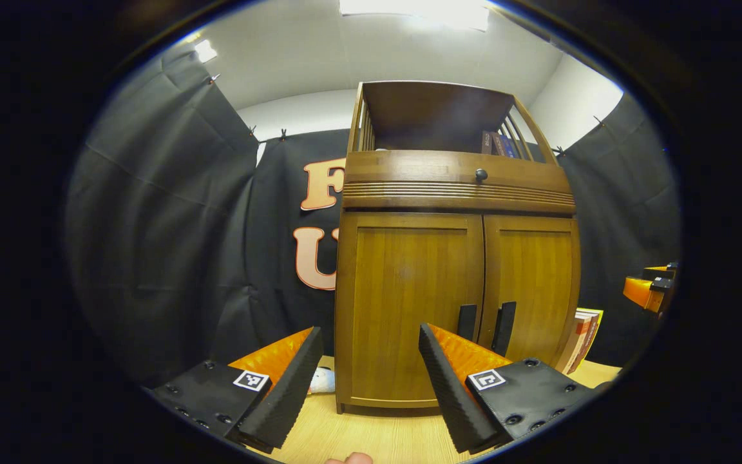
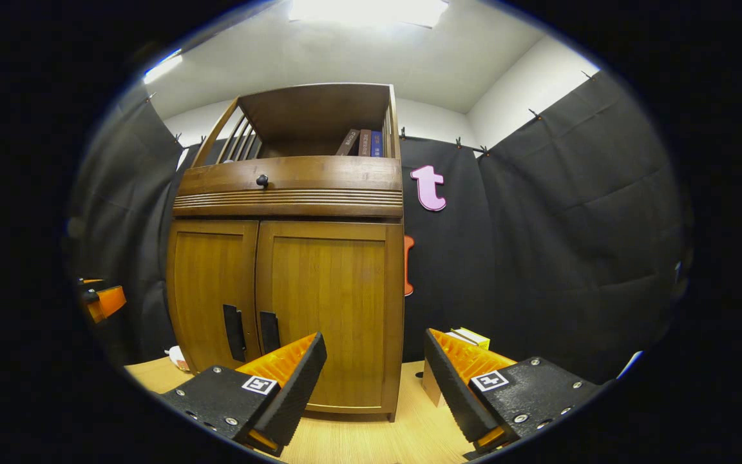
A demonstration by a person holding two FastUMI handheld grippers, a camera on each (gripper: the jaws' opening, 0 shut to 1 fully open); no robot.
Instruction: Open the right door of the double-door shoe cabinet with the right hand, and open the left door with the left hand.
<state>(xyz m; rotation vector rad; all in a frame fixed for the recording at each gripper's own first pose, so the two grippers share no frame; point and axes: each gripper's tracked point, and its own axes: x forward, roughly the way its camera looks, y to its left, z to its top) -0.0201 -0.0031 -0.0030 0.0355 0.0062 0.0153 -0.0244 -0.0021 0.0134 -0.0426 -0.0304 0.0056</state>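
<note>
A brown wooden shoe cabinet [image 1: 455, 193] stands on a light wooden table, both doors closed. In the left gripper view its left door [image 1: 406, 303] and right door [image 1: 532, 290] each carry a dark vertical handle, the left handle [image 1: 466, 322] and the right handle [image 1: 505, 327], near the centre seam. My left gripper [image 1: 369, 370] is open, a short way in front of the left door. In the right gripper view the right door [image 2: 329, 309] faces my open right gripper [image 2: 374, 374], with the right handle [image 2: 270, 332] to the left of its fingers. The other gripper [image 1: 651, 290] shows at the right edge.
Books [image 1: 582, 338] lean against the cabinet's right side. A small white object [image 1: 323, 380] lies at its left foot. A boxy item [image 2: 467, 338] sits on the table [image 2: 371, 441] right of the cabinet. Books stand on the open top shelf [image 2: 361, 142]. Black cloth walls surround the booth.
</note>
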